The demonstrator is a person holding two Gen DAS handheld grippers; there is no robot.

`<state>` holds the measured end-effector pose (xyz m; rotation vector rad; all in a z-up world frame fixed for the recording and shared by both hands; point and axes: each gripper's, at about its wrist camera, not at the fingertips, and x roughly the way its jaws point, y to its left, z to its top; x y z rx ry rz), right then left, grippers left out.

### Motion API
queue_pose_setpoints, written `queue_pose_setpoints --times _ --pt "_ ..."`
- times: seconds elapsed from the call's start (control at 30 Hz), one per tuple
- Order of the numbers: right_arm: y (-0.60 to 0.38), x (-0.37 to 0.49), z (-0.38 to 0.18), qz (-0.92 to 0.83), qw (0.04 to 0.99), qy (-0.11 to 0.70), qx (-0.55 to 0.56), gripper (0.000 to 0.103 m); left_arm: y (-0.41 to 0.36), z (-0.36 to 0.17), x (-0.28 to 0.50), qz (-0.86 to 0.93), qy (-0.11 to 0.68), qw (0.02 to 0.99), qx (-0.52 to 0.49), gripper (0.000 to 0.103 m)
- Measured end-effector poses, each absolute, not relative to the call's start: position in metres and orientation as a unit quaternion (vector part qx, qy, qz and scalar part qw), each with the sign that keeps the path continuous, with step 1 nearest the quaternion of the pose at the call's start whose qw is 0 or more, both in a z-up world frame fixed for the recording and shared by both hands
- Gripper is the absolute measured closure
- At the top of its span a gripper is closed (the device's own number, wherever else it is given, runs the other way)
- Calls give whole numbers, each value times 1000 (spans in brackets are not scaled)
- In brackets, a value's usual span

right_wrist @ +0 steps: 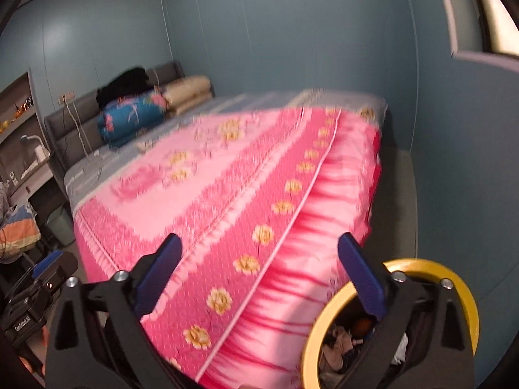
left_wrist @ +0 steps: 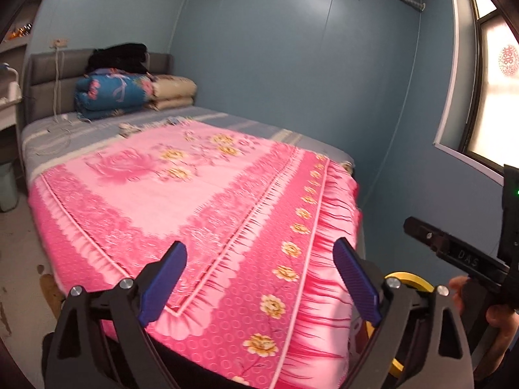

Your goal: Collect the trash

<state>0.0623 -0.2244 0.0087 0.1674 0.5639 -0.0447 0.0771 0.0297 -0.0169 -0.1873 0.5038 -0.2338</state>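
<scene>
Hovering released: right hand-held gripper (right_wrist: pixel 259 278) | left hand-held gripper (left_wrist: pixel 259 278) released | yellow-rimmed trash bin (right_wrist: pixel 467 295) beneath right's right finger

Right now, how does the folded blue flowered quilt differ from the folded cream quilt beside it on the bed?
The blue flowered quilt is bright blue with pink flowers; the cream quilt is pale beige. The blue flowered quilt carries a black bundle on top; the cream quilt carries nothing. Both lie folded against the grey headboard.
</scene>
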Motion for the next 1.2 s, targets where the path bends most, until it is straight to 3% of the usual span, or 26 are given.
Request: queue_pose_setpoints --times 0.27,0.57,1.2 --pt "-212 37 23 4 973 214 88 8 32 6 27 -78 179 979 -57 8" --pt "-193 9 36 -23 983 170 64 8 38 1 4 -67 164 981 -77 8" --pt "-191 -1 14 -54 979 186 64 8 36 -5 -12 -40 147 986 -69 8"
